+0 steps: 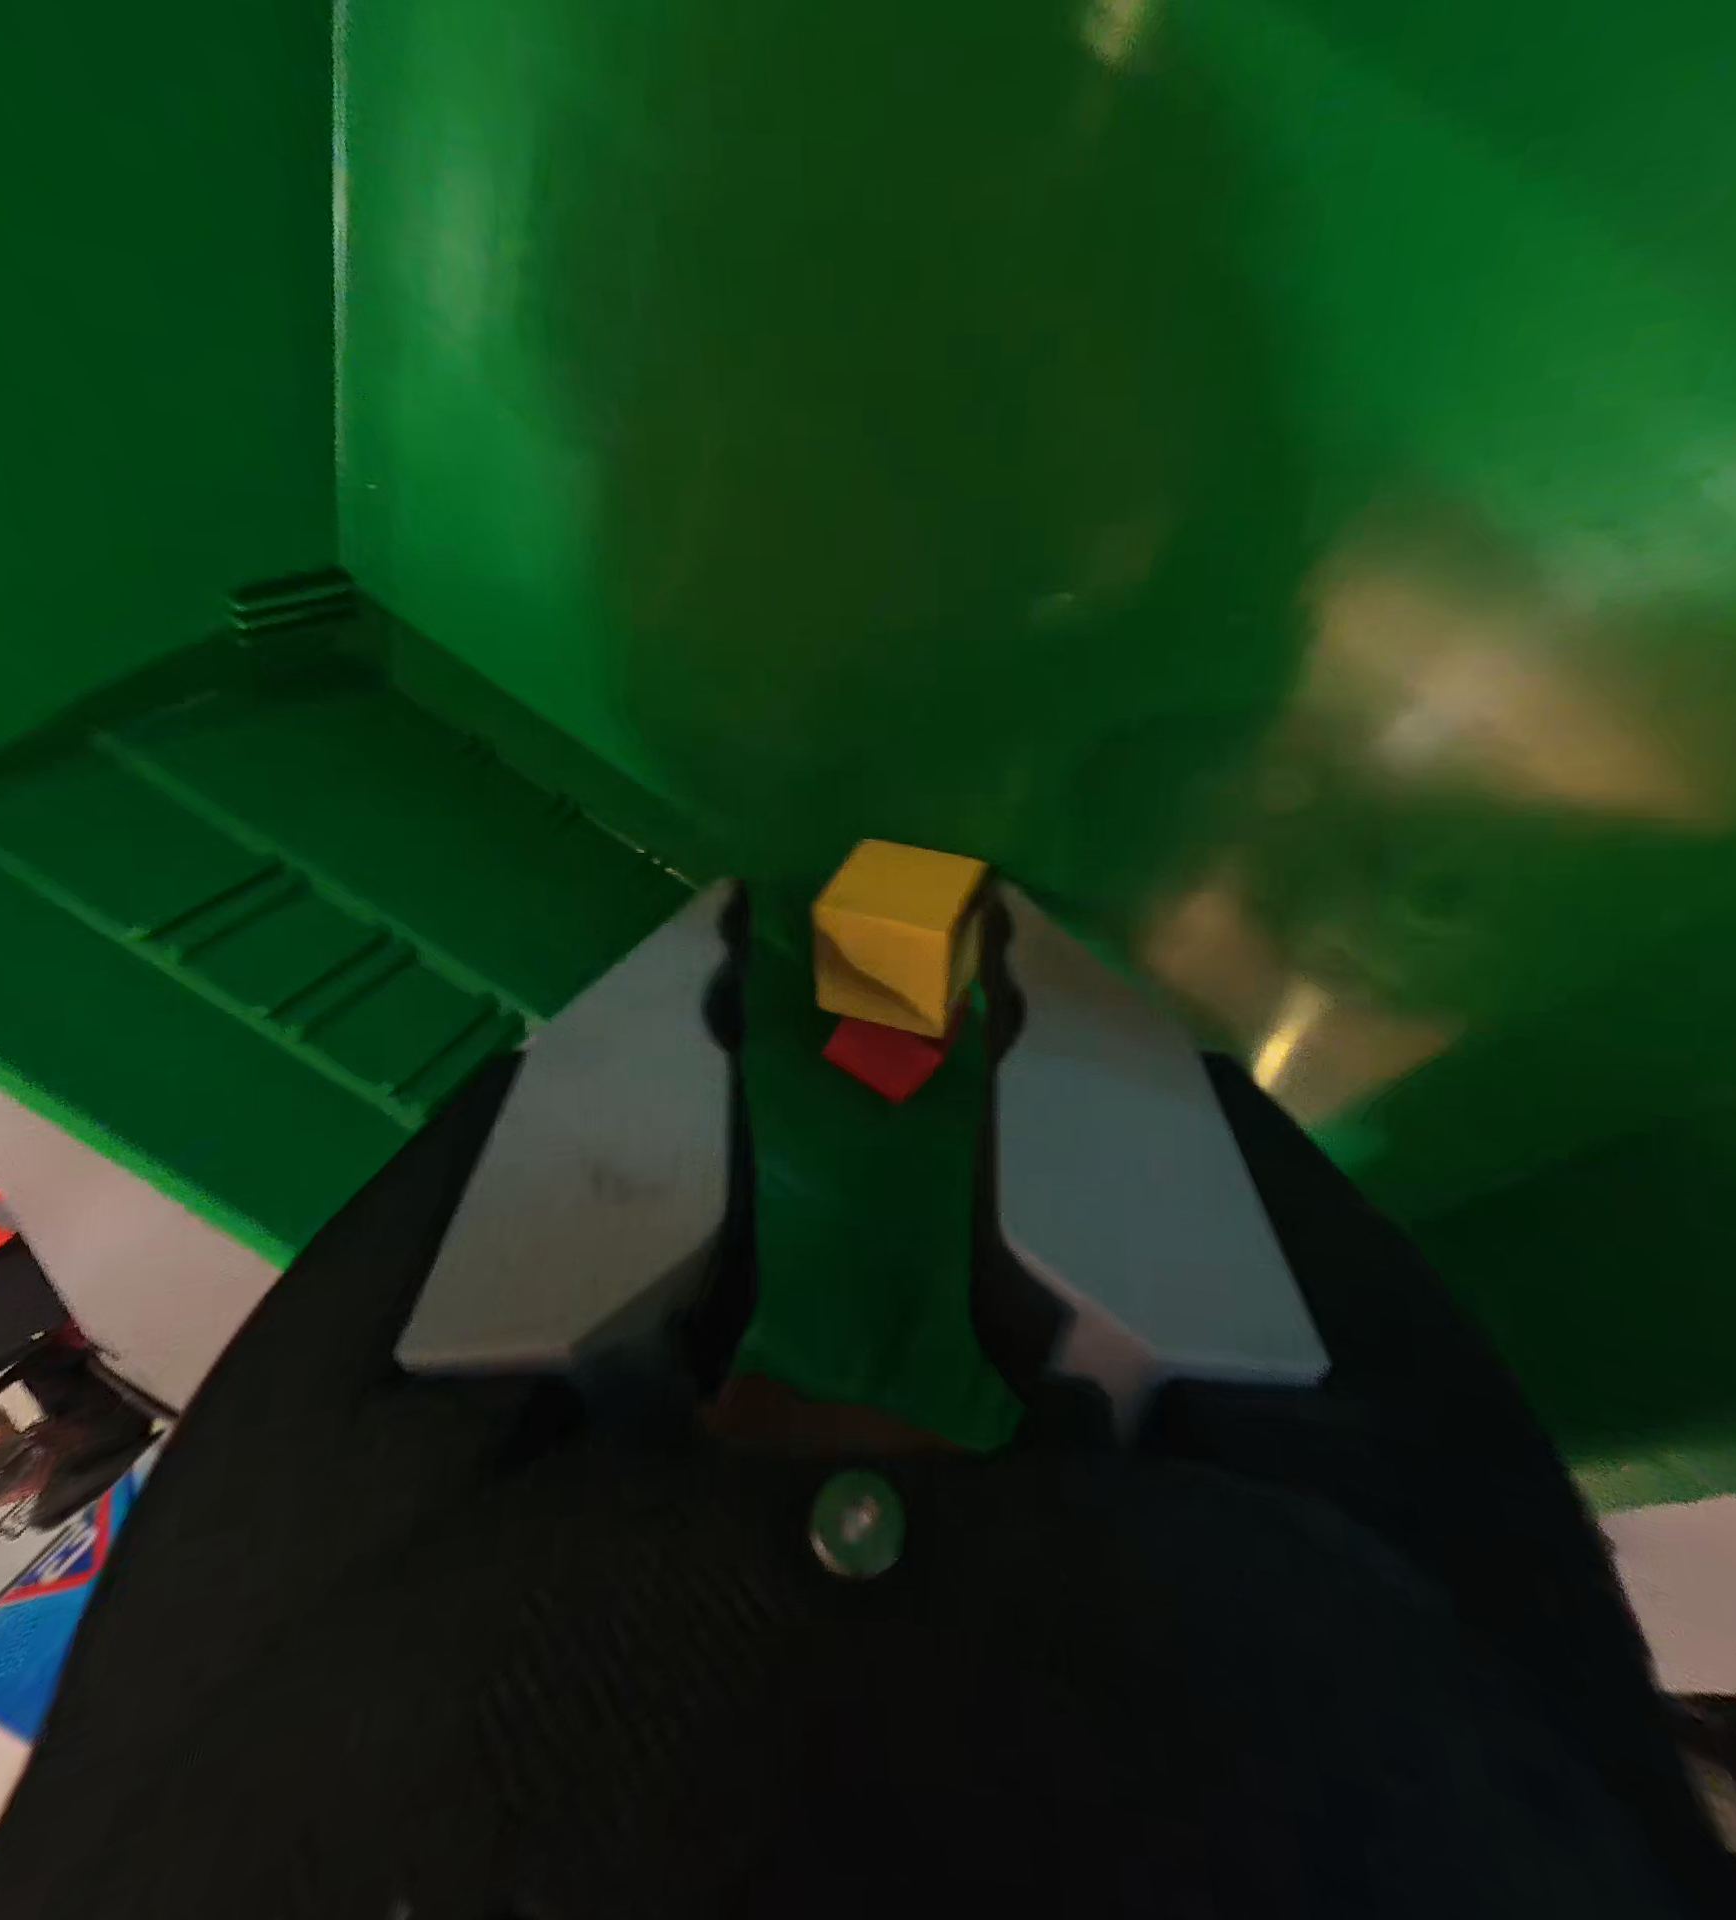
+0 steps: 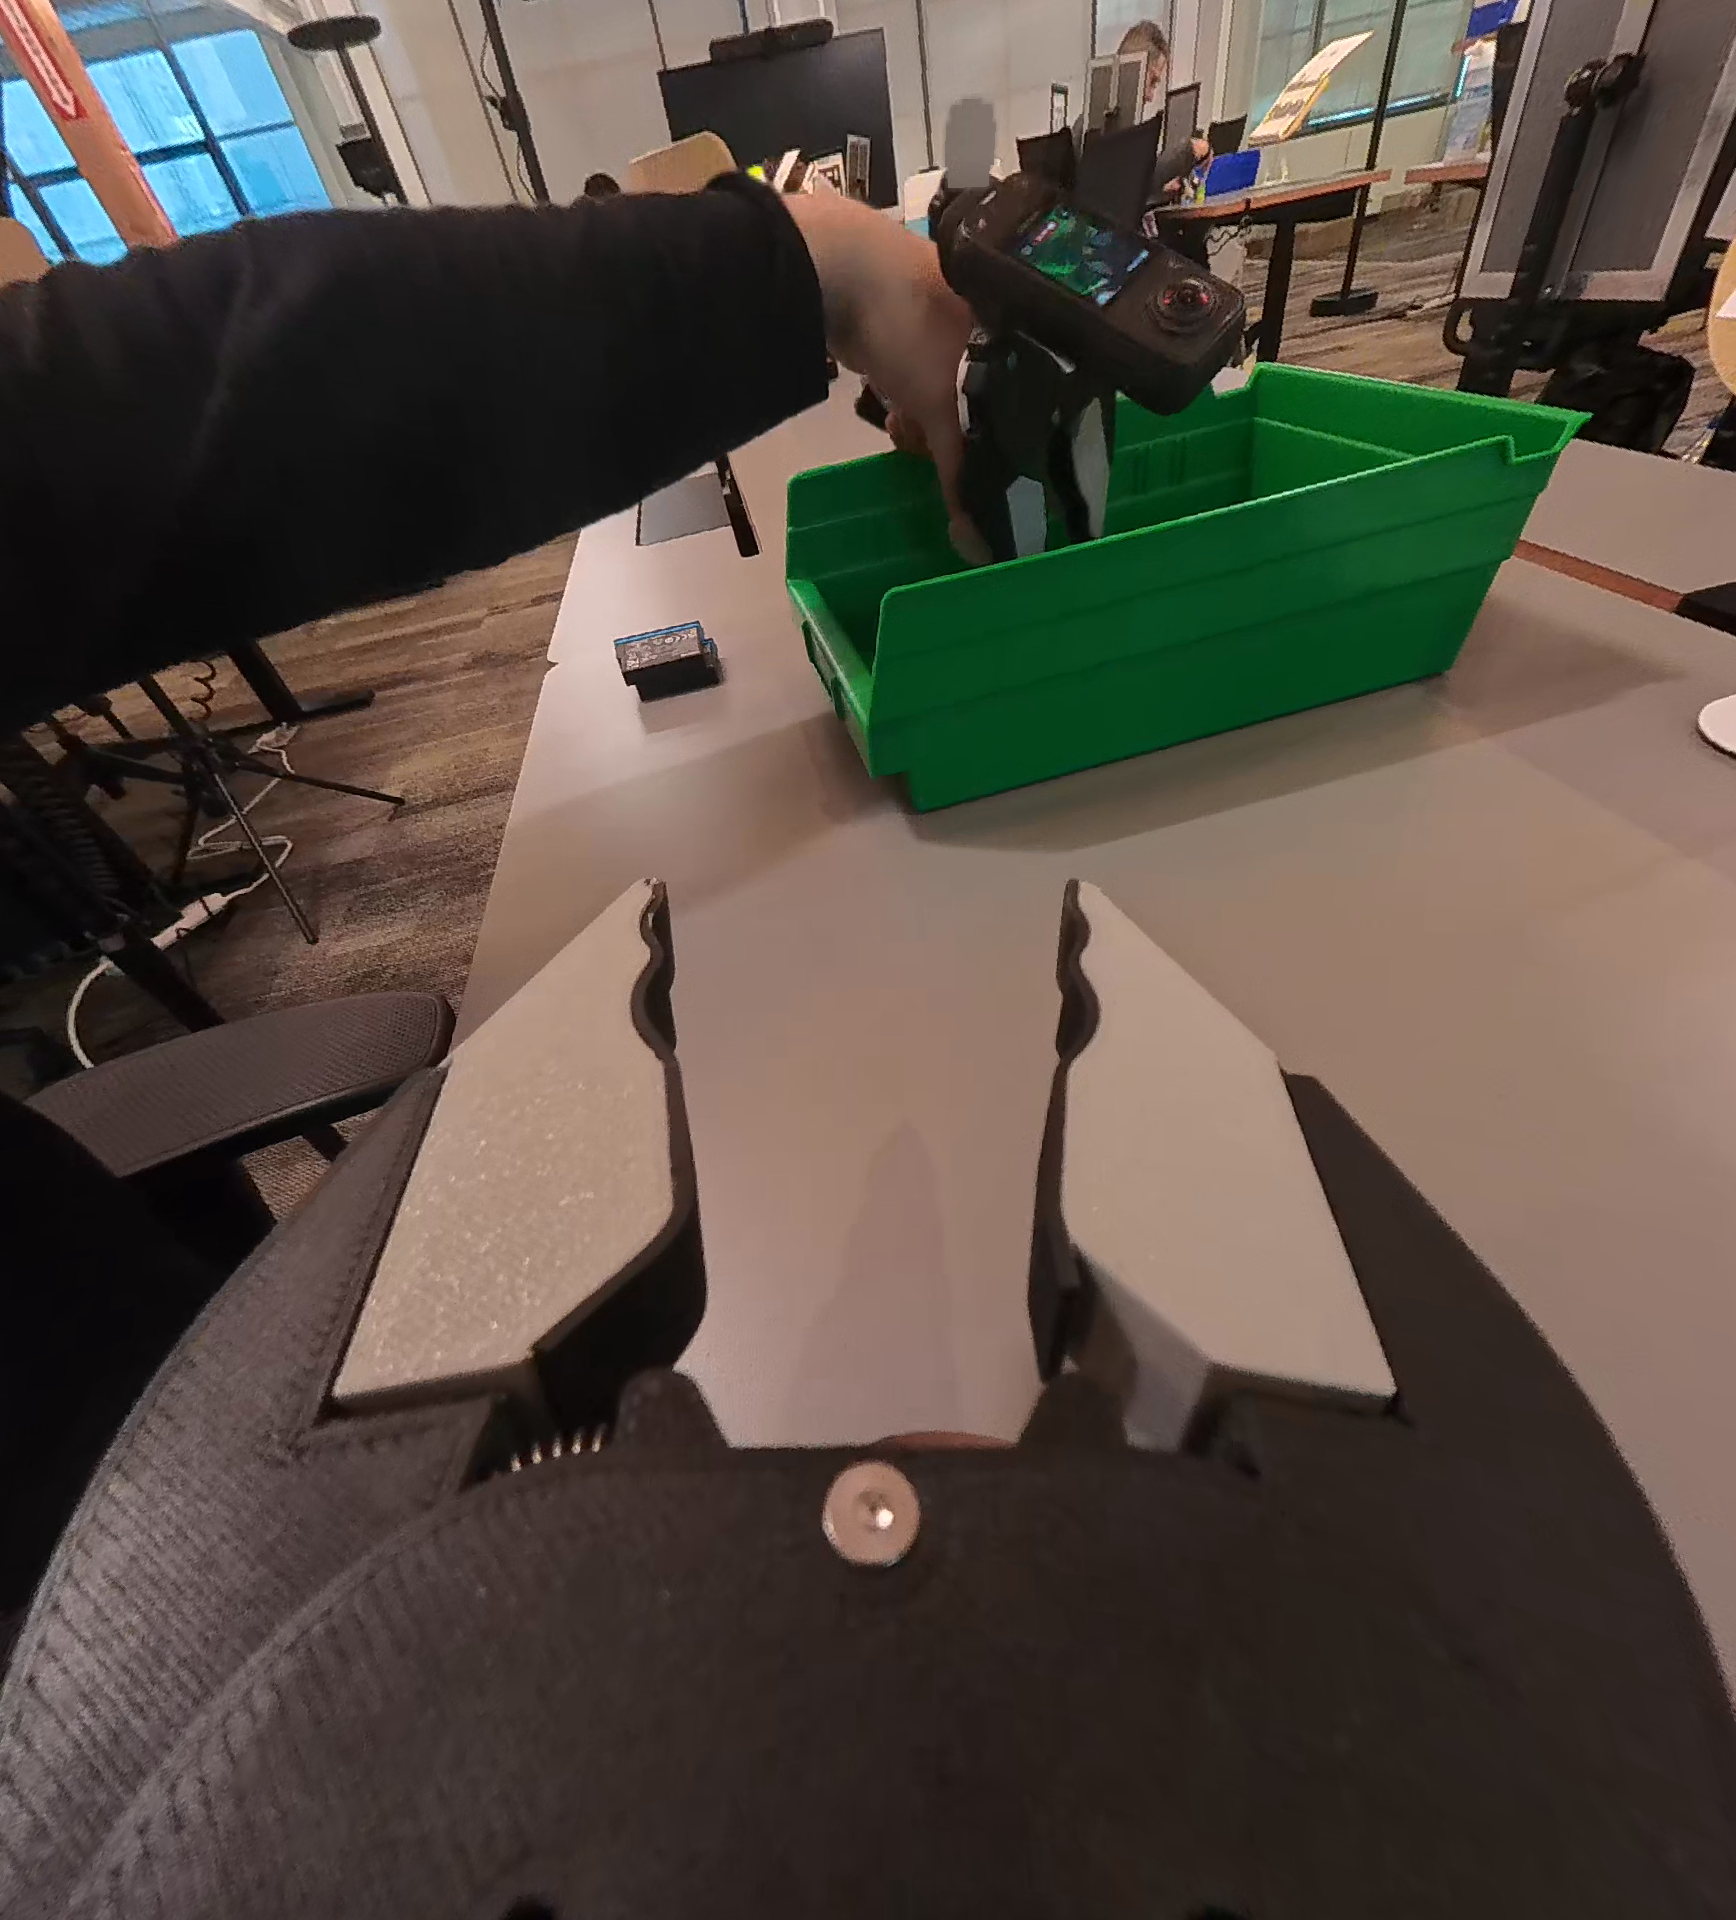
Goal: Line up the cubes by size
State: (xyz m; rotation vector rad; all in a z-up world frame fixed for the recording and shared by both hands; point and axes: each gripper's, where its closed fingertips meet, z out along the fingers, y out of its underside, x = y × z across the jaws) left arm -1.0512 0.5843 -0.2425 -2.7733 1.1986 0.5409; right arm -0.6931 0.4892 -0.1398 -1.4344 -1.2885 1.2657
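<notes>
Inside the green bin (image 2: 1155,644), the left gripper (image 1: 862,914) grasps a yellow cube (image 1: 895,935) above a red cube (image 1: 883,1058); right gripper (image 2: 864,914) released.

yellow cube (image 1: 897,935), red cube (image 1: 885,1060), green bin (image 2: 1155,623), grey table (image 2: 947,883)

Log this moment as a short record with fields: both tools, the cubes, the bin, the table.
left tool: reaching down inside the green bin, fingers either side of the yellow cube; contact not clear
red cube: smaller, just in front of the yellow one on the bin floor
right tool: open, holding nothing, over the grey table
beside bin: small black battery
</notes>
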